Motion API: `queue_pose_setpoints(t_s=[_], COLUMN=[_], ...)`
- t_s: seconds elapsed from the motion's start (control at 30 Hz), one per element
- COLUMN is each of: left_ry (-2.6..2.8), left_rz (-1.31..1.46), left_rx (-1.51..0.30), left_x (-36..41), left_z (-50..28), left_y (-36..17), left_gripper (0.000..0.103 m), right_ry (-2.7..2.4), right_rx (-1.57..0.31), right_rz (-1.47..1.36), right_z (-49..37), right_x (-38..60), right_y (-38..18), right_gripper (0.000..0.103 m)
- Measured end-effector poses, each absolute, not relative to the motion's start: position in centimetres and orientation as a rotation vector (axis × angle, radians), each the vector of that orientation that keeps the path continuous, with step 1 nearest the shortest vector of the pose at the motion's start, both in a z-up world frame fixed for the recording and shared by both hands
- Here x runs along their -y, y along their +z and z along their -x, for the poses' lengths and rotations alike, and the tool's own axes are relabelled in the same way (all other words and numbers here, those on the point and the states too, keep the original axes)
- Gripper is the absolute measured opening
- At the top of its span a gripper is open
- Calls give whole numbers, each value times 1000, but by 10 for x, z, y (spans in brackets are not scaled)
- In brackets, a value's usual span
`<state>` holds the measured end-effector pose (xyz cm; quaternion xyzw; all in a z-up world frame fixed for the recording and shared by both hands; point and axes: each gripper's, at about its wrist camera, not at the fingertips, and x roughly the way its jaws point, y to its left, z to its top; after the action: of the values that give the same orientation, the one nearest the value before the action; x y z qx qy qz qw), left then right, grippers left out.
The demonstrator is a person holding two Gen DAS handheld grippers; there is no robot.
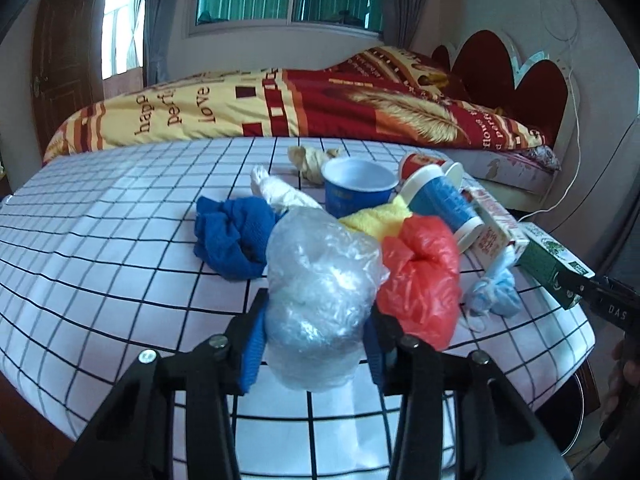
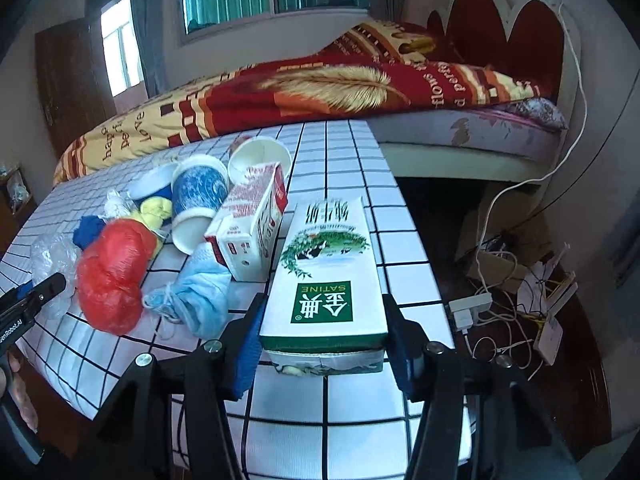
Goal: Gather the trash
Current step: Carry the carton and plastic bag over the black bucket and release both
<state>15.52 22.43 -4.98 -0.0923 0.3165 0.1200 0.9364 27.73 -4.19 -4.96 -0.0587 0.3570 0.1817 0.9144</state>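
Note:
My left gripper (image 1: 316, 320) is shut on a crumpled clear plastic bag (image 1: 320, 280), its blue pads pressing both sides. My right gripper (image 2: 324, 320) is shut on a green-and-white milk carton (image 2: 328, 264), which also shows in the left wrist view (image 1: 556, 264). Between them on the checked table (image 1: 120, 240) lie a red plastic bag (image 1: 420, 276), a blue cloth (image 1: 228, 236), a yellow cloth (image 1: 380, 218), a blue face mask (image 2: 200, 296), a red-and-white carton (image 2: 252, 220), blue paper cups (image 1: 356, 188) (image 2: 196, 200) and a white bag (image 1: 280, 192).
A bed with a red and yellow quilt (image 1: 280, 104) stands behind the table. Right of the table's edge, cables and a power strip (image 2: 472, 308) lie on the dark floor. A dark round bin (image 1: 568, 420) sits below the table's right corner.

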Motion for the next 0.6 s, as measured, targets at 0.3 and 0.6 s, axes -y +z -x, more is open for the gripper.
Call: queue_pose_setpoints(t_s=[0.3, 0.6], left_ry=[204, 113], left_rz=[150, 107], left_rx=[-585, -557], left_x=[-201, -157], left_z=[-133, -122], left_y=[-22, -6], left_gripper=[44, 44], right_ry=[399, 357], right_rx=[-643, -595], right_rz=[123, 100], right_z=[-241, -208], right_x=[58, 97], right_y=[-18, 2], right_gripper=[56, 56])
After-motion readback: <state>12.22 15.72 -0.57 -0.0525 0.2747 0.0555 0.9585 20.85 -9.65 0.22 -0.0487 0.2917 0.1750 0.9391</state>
